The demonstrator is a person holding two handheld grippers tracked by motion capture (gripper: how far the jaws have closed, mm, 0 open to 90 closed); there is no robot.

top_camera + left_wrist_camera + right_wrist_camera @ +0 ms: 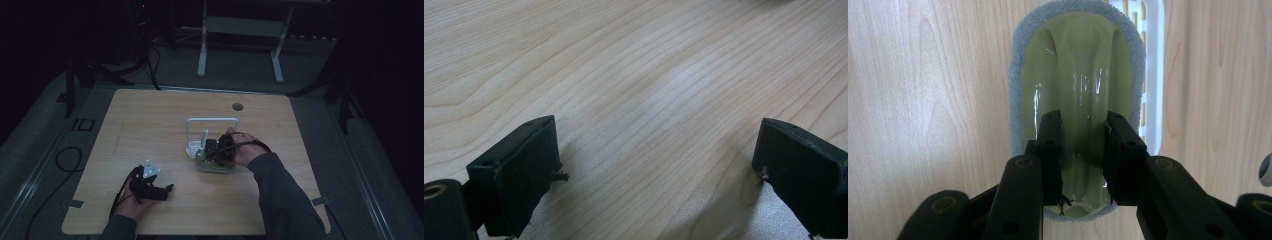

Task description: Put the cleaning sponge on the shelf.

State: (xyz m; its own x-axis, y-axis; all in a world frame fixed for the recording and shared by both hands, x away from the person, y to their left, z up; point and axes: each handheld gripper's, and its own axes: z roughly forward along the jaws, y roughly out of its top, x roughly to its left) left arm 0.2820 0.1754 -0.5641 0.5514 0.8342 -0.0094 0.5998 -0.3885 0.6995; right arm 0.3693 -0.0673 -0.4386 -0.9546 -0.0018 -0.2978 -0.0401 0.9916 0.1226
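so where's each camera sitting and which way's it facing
High view: above the person's side, looking forward and down on the light wooden table; both forearms enter from below.
Left gripper view: rides the left gripper, jaws apart over bare wood.
Right gripper view: rides the right gripper, looking down at the pale green grey-edged scrubber, also in the high view.

A dim lab or test room, set up for recording. A bare wooden table [150, 125] stands on grey carpet [235, 70], with cables [65, 160] trailing across the floor and a white metal frame stand [240, 30] behind it.
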